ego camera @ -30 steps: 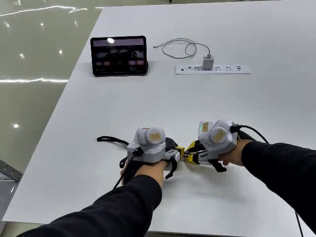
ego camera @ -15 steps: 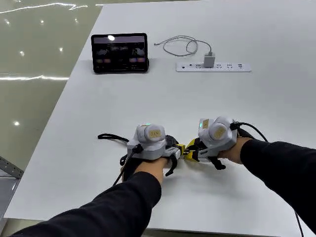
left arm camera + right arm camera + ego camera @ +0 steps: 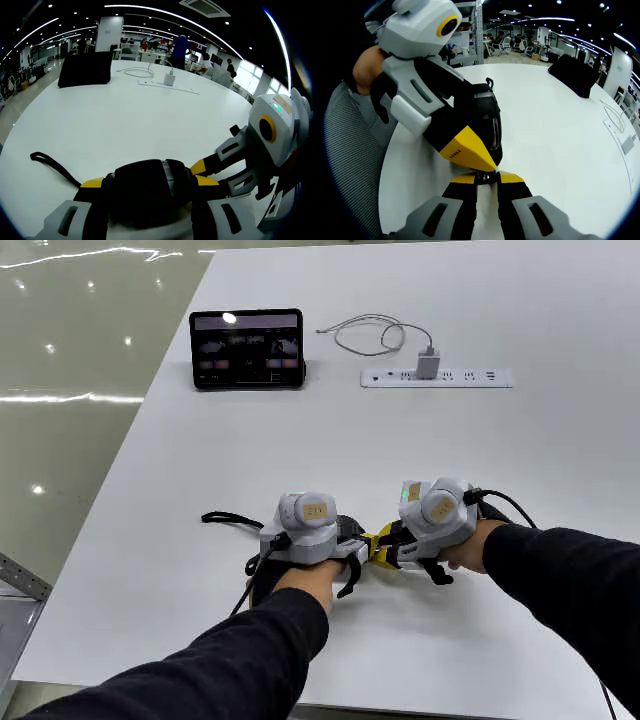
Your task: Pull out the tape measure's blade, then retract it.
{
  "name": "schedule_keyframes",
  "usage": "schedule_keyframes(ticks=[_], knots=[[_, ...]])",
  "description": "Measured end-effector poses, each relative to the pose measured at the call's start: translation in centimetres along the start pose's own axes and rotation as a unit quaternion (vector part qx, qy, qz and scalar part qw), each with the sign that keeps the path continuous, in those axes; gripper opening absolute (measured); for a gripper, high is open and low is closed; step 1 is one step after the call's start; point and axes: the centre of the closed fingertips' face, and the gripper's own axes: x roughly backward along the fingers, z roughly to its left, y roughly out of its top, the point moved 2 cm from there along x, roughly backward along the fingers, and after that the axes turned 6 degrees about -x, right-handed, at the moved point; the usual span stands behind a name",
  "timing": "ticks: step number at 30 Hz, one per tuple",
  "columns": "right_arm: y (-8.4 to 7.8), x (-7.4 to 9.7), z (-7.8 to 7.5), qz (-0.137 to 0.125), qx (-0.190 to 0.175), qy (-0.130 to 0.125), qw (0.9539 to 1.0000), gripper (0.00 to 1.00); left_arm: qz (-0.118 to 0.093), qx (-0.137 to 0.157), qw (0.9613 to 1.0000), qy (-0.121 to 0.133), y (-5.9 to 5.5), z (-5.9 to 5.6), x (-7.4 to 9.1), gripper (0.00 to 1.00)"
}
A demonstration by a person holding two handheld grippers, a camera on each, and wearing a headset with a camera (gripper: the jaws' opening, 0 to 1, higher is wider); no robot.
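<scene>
A black tape measure (image 3: 349,530) lies on the white table (image 3: 200,470) near its front edge, held across its case by my left gripper (image 3: 352,546), which is shut on it. In the left gripper view the case (image 3: 145,195) fills the space between the yellow-tipped jaws of that gripper (image 3: 148,181). Its black wrist strap (image 3: 225,520) trails off to the left. My right gripper (image 3: 485,178) faces the case (image 3: 482,112) from the right, shut on the blade tip right at the case mouth. No length of blade shows between them.
A dark tablet (image 3: 247,348) stands at the back left. A white power strip (image 3: 437,378) with a charger and a coiled cable (image 3: 375,335) lies at the back right. The table's left edge (image 3: 130,430) drops to a shiny floor.
My right gripper has edged a little closer to the left one. The head view has shifted slightly. The left gripper keeps its hold on the case.
</scene>
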Motion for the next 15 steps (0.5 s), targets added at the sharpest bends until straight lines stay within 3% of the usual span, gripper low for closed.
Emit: schedule_keyframes(ticks=[15], knots=[[0.16,-0.17,0.00,0.007,-0.005,0.005,1.0000,0.11,0.000,0.000,1.0000,0.000,-0.03,-0.02,-0.01,0.64]])
